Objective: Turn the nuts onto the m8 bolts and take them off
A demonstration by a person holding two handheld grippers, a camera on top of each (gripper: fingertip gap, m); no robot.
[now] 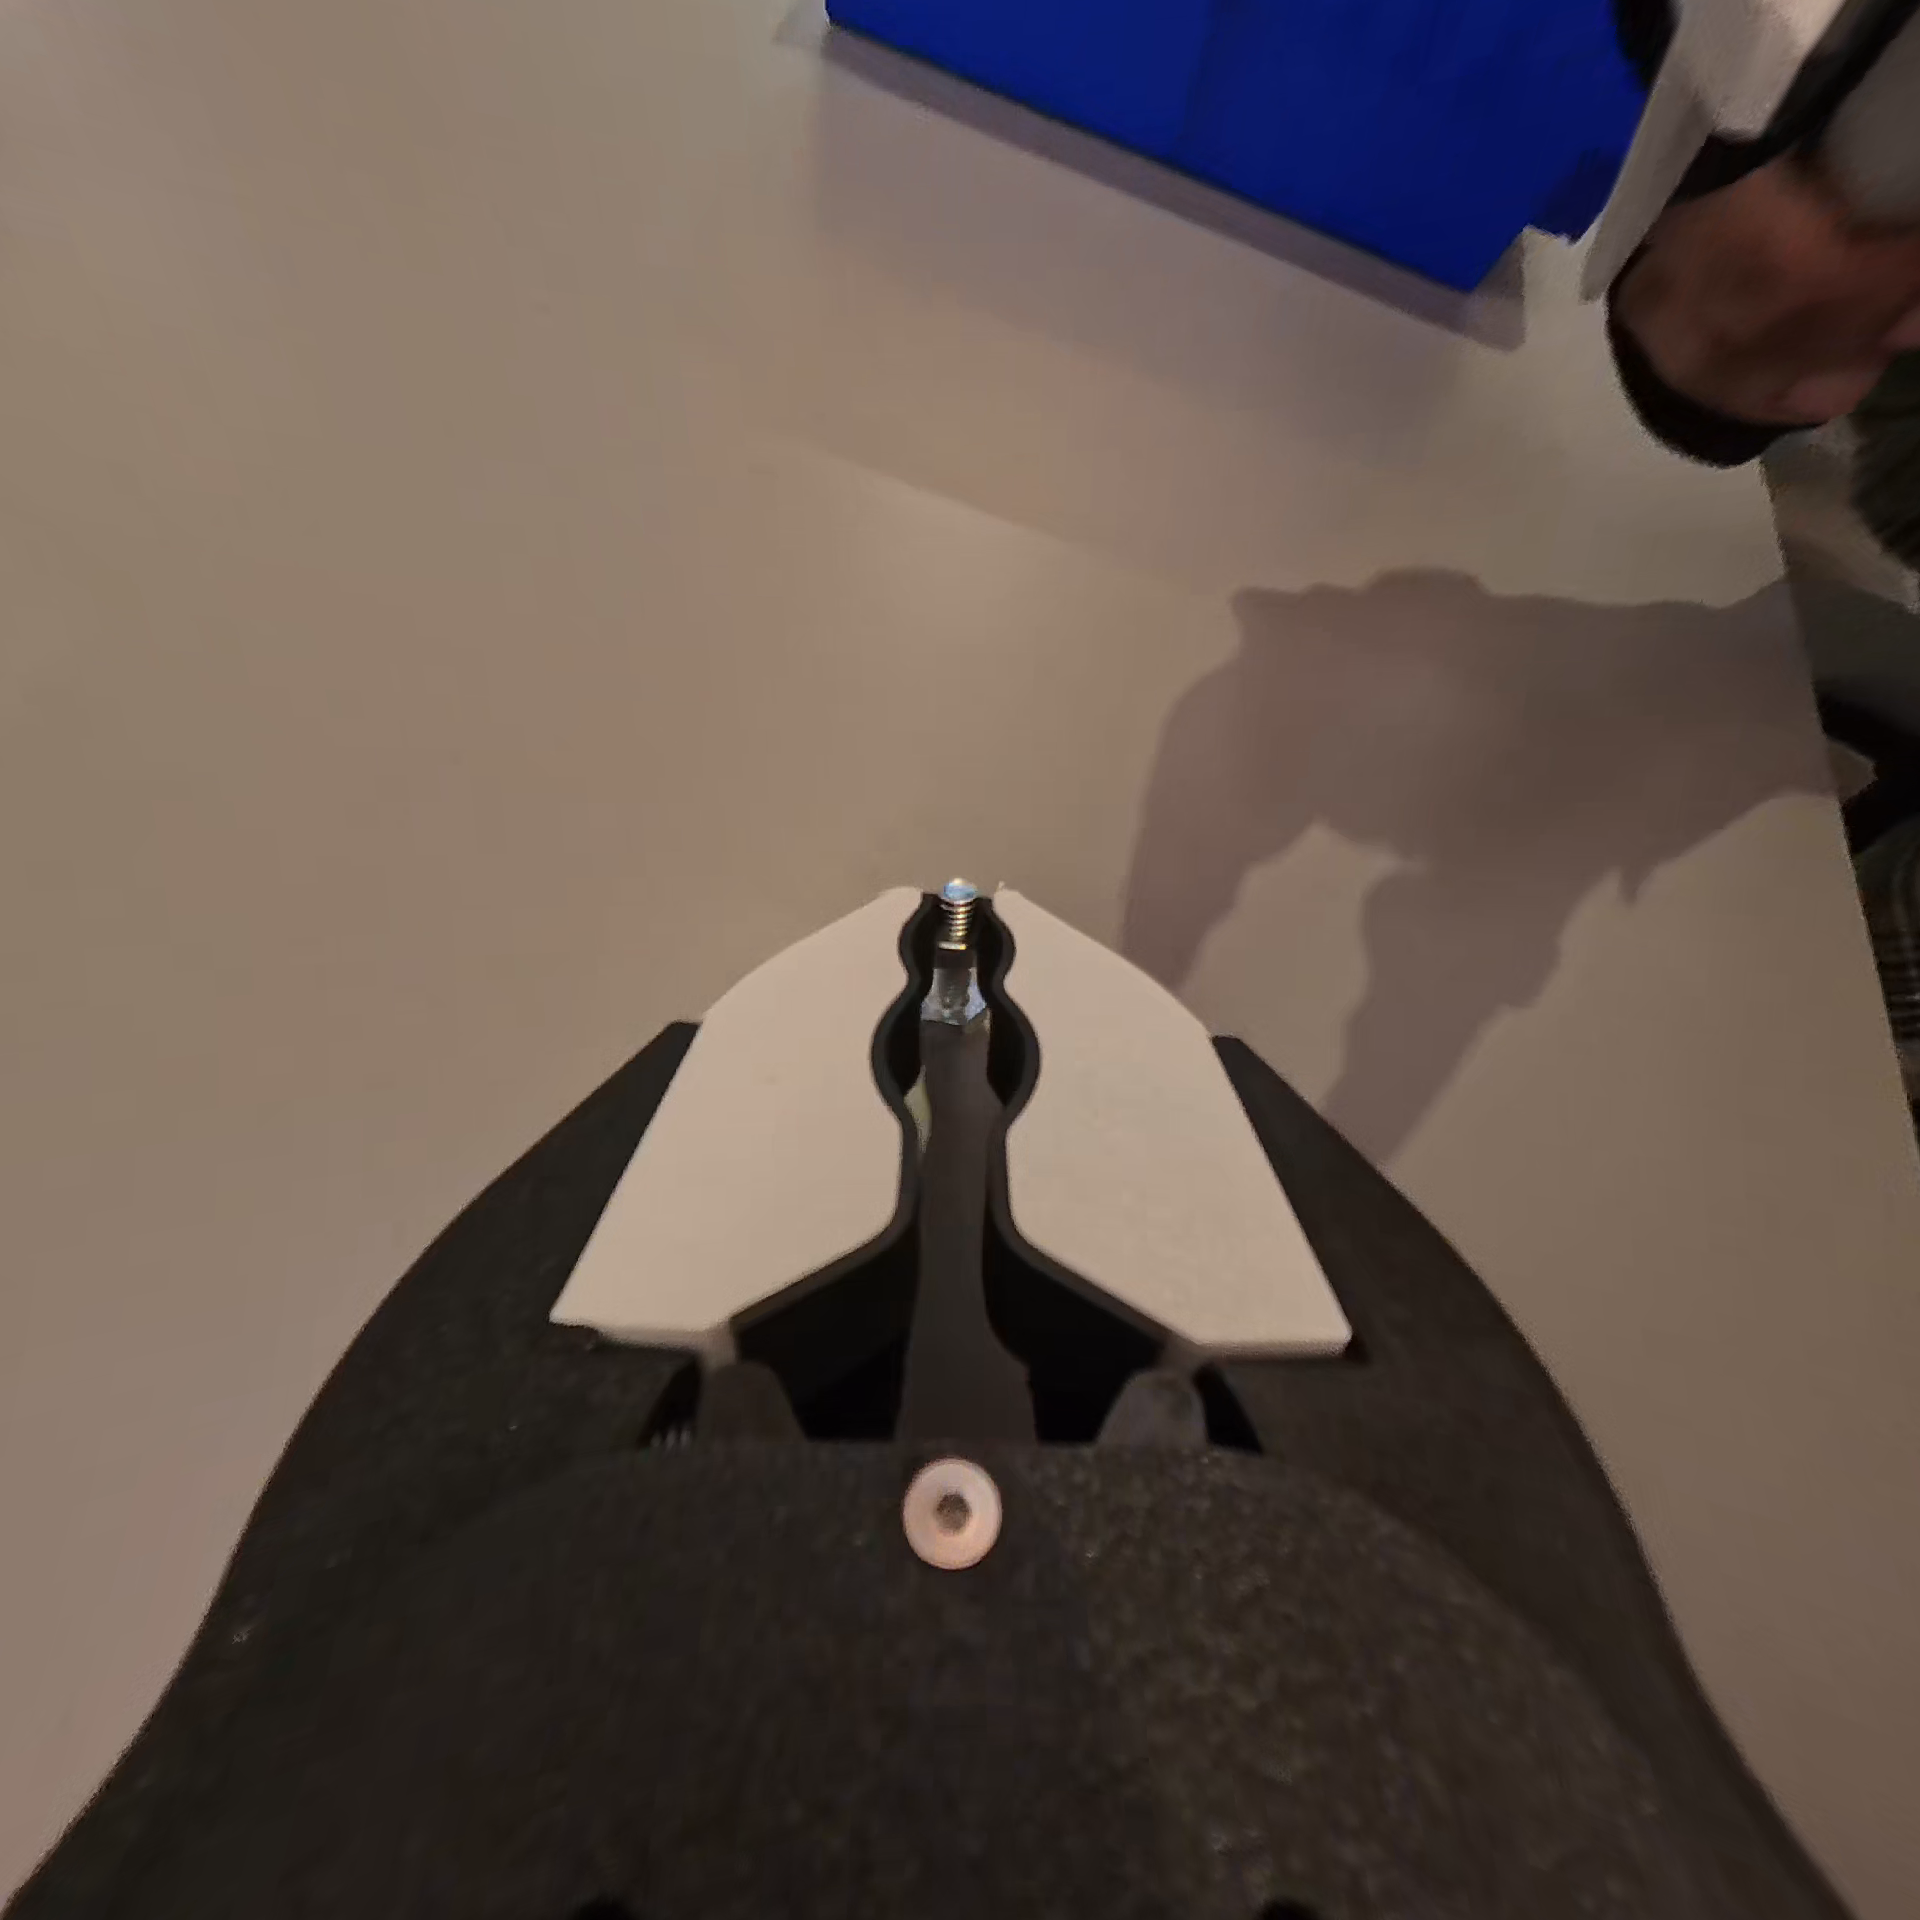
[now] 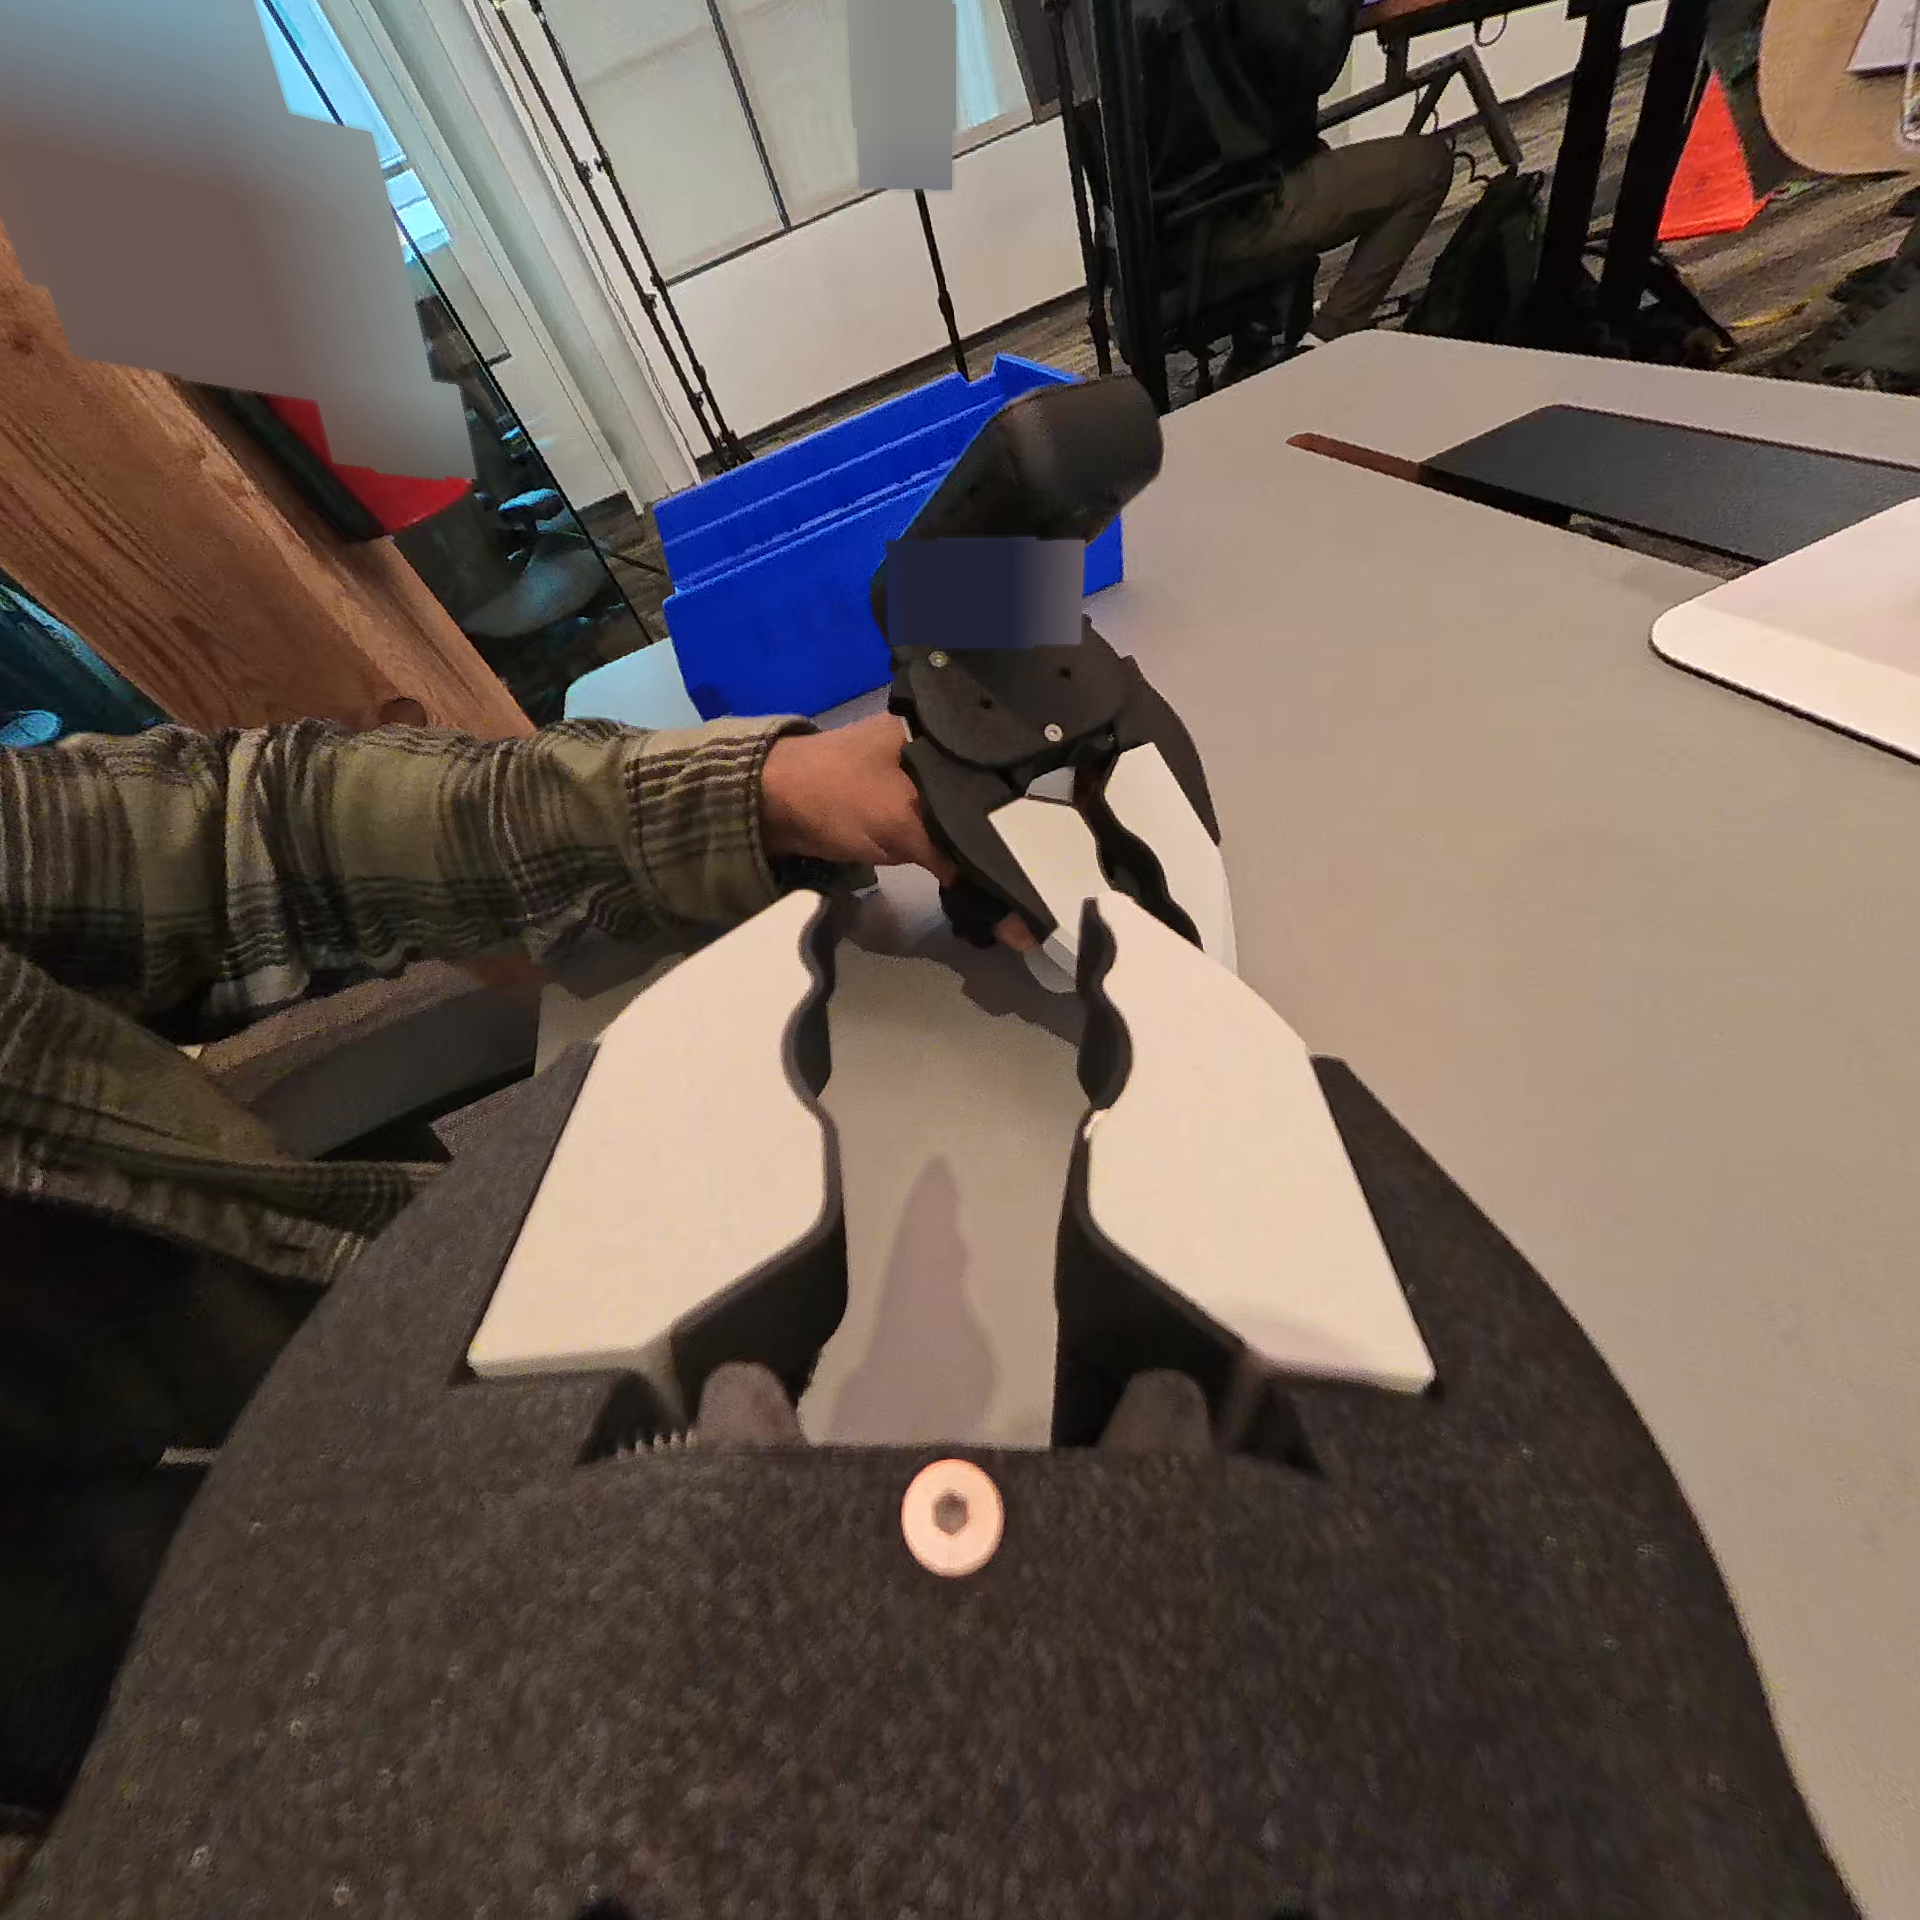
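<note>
My left gripper [image 1: 958,906] is shut on a small silver bolt [image 1: 956,925]. The bolt's threaded end points forward past the fingertips. A hexagonal metal part [image 1: 951,1010] sits behind the thread between the jaws; I cannot tell whether it is the bolt's head or a nut. The gripper hangs over the beige table [image 1: 520,623]. My right gripper [image 2: 954,914] is open and empty above the grey table [image 2: 1455,935]. It faces the left gripper's black body [image 2: 997,717], which a hand [image 2: 842,790] holds pointing down at the table. No loose nut shows.
A blue plastic bin [image 2: 790,582] stands at the table's far edge, also in the left wrist view [image 1: 1247,125]. A black mat [image 2: 1683,488] and a white board [image 2: 1808,634] lie at the right. A sleeved arm [image 2: 364,831] crosses from the left. Across from one pair of fingers to the other is roughly 12 centimetres.
</note>
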